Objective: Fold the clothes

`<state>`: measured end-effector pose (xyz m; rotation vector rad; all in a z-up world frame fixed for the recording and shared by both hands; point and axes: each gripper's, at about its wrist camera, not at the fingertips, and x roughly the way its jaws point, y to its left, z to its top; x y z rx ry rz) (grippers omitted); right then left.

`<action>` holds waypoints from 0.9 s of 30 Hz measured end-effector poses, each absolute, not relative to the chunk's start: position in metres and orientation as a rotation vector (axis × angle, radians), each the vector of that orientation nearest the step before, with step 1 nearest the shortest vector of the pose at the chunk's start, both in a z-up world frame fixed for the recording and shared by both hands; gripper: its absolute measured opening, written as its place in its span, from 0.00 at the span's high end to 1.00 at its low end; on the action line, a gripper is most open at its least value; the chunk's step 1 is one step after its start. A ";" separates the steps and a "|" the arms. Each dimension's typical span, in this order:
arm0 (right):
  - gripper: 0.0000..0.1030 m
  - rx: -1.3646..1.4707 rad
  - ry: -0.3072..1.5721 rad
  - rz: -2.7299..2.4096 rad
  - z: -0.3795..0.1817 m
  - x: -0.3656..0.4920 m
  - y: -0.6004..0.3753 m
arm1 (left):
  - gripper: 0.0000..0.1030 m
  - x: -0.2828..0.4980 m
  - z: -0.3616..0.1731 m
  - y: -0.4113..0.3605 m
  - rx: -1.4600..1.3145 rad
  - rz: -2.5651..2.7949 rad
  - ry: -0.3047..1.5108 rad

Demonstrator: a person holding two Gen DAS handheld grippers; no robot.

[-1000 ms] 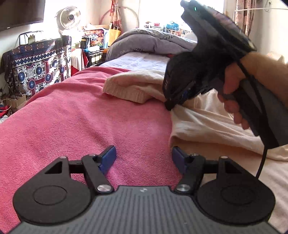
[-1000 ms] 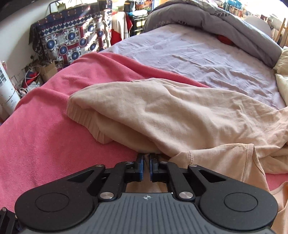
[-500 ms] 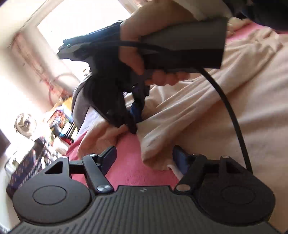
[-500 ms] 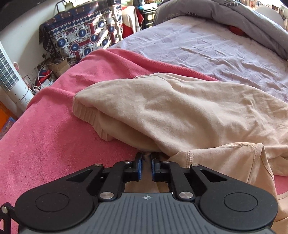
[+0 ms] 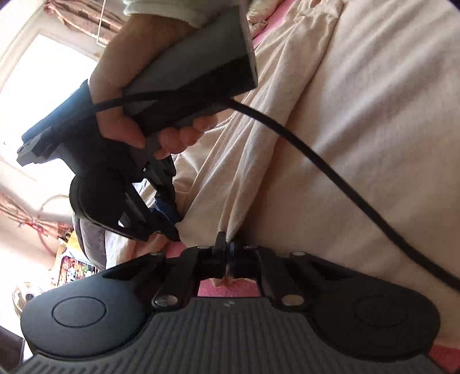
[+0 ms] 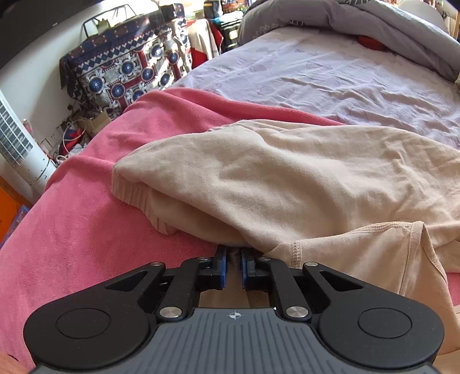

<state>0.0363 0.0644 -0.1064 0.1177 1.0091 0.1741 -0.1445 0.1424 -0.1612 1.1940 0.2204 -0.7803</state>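
So there's a bed (image 6: 330, 77) with a pink blanket (image 6: 86, 230) over it, a beige shirt (image 6: 287, 178) bunched on top, and both the left gripper (image 5: 225, 253) and right gripper (image 6: 233, 260) have their jaws pinched on its fabric edge.

A bed fills the room ahead of the right gripper, spread with a pink blanket (image 6: 86, 230), a pale lilac sheet (image 6: 330, 77) beyond it and a grey duvet (image 6: 359, 20) bunched at the far end. To its far left stand a piece of furniture draped in patterned cloth (image 6: 123, 72), a white tower fan (image 6: 20, 146) and a white wall. Beyond the left gripper, a bright window (image 5: 43, 86) glares beside patterned curtains (image 5: 83, 14).
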 end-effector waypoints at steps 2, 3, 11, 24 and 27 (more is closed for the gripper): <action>0.90 0.140 1.003 0.167 -0.108 0.038 0.061 | 1.00 -0.152 -0.163 0.146 1.198 -0.775 0.218; 0.90 0.145 1.002 0.166 -0.109 0.038 0.060 | 1.00 -0.155 -0.163 0.149 1.191 -0.773 0.219; 0.93 0.118 0.887 0.159 -0.097 0.034 0.059 | 1.00 -0.159 -0.167 0.158 1.128 -0.734 0.236; 0.50 -0.255 1.035 0.205 -0.087 0.026 0.109 | 1.00 -0.148 -0.167 0.153 1.059 -0.676 0.244; 0.51 -0.343 1.078 0.151 -0.104 0.031 0.128 | 1.00 -0.144 -0.168 0.153 1.057 -0.676 0.245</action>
